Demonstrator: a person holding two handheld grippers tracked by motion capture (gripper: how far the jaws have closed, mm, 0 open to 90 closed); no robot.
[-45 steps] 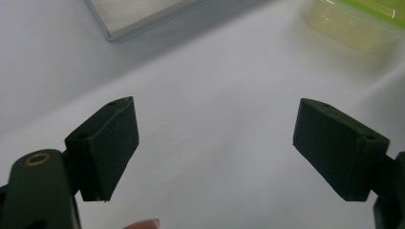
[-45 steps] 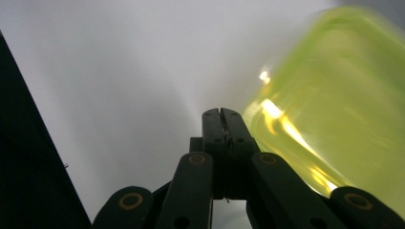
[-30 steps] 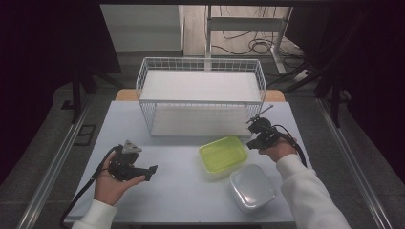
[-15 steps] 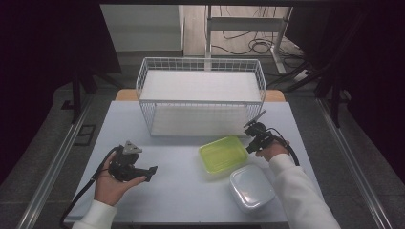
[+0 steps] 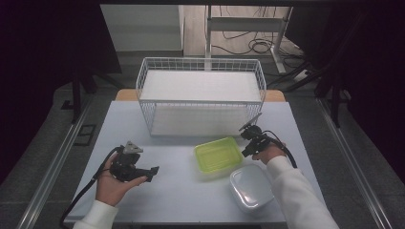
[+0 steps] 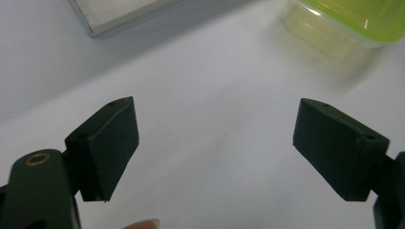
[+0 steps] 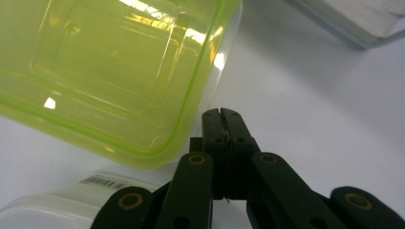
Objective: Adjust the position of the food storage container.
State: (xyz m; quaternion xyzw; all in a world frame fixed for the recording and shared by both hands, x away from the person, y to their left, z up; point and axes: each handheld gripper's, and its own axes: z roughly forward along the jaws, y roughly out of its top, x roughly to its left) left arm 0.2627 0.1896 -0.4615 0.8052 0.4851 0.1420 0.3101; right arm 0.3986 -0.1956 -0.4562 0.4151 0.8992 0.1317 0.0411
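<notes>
Right gripper (image 7: pixel 223 113) pinched tight, empty, tips just beside green box (image 5: pixel 218 155) near desk's (image 5: pixel 181 200) right edge. Left gripper (image 6: pixel 215 143) spread wide, nothing between, by left edge.

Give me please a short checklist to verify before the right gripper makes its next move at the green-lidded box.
1. Right gripper jaws shut, nothing between them: ok.
2. Right gripper beside the green-lidded box, not touching it: ok.
3. Left gripper jaws open and empty, over bare table: ok.
4. Clear box close under the right forearm, may get bumped: not ok.
5. Lid sealed on its box: cannot tell.
6. Wire basket apart from both boxes: ok.
</notes>
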